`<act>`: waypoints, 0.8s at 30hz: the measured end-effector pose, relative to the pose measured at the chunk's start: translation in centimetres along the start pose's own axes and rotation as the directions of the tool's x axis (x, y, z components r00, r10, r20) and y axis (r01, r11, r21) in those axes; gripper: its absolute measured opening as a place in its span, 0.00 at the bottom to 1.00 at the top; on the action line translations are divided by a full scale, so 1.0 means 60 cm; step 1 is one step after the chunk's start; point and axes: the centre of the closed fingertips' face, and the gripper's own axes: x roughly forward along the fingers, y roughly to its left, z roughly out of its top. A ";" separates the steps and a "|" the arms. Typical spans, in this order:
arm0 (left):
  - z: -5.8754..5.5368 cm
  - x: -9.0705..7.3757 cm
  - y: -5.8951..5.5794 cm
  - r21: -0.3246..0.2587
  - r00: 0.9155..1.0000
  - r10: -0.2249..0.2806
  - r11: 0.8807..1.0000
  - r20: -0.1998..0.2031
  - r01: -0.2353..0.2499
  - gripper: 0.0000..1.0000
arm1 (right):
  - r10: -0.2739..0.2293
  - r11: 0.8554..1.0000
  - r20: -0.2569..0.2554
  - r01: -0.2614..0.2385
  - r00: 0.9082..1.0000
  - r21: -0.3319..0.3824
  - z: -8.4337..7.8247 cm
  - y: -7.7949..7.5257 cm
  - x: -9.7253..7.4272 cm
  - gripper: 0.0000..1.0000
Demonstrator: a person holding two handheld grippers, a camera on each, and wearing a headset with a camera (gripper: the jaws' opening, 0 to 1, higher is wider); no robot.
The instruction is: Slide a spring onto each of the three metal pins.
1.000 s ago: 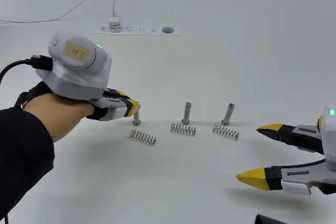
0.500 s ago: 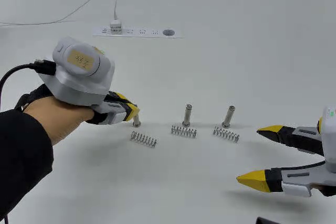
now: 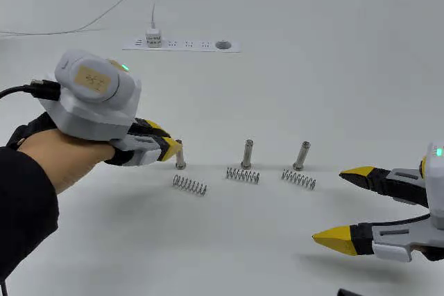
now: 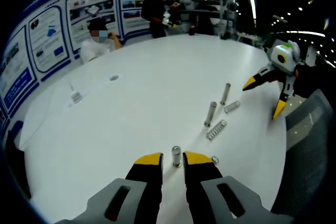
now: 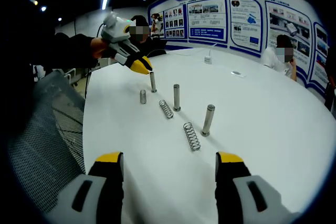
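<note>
Meanwhile, over the white table (image 3: 312,67), the right gripper (image 3: 341,204) hovers with jaws spread wide, well apart from the parts. The left gripper (image 4: 174,159) sets narrowly parted jaws either side of the nearest pin (image 4: 176,157). Beyond its tips stand two further pins (image 3: 247,152), and three springs (image 3: 242,175) lie loose, one beside each.

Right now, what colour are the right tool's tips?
Yellow: the right tool has yellow tips, clearest in the head view.
</note>
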 end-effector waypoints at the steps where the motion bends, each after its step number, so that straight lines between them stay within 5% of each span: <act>1: -0.002 -0.004 0.001 0.002 1.000 -0.001 1.000 0.002 0.001 0.16 | 0.000 1.000 0.001 0.000 1.000 0.001 0.000 0.000 0.000 0.72; 8: -0.019 -0.023 -0.006 0.048 0.999 -0.042 0.998 0.001 0.042 0.14 | 0.004 1.000 -0.001 -0.004 1.000 0.007 -0.001 0.001 0.002 0.72; 14: -0.031 -0.026 -0.030 0.142 0.993 -0.119 0.983 -0.013 0.120 0.16 | 0.005 1.000 -0.004 -0.005 1.000 0.009 -0.002 0.002 0.004 0.72; 17: -0.035 -0.022 -0.051 0.184 0.981 -0.190 0.964 -0.027 0.192 0.21 | 0.005 1.000 -0.005 -0.005 1.000 0.008 -0.002 0.003 0.004 0.72; 21: -0.047 -0.008 -0.067 0.295 0.972 -0.222 0.926 -0.078 0.235 0.23 | 0.002 1.000 -0.006 -0.002 1.000 0.008 -0.001 0.004 0.002 0.72; 24: -0.054 0.003 -0.075 0.325 0.967 -0.230 0.911 -0.107 0.253 0.25 | 0.000 1.000 -0.006 0.000 1.000 0.009 -0.002 0.004 0.001 0.72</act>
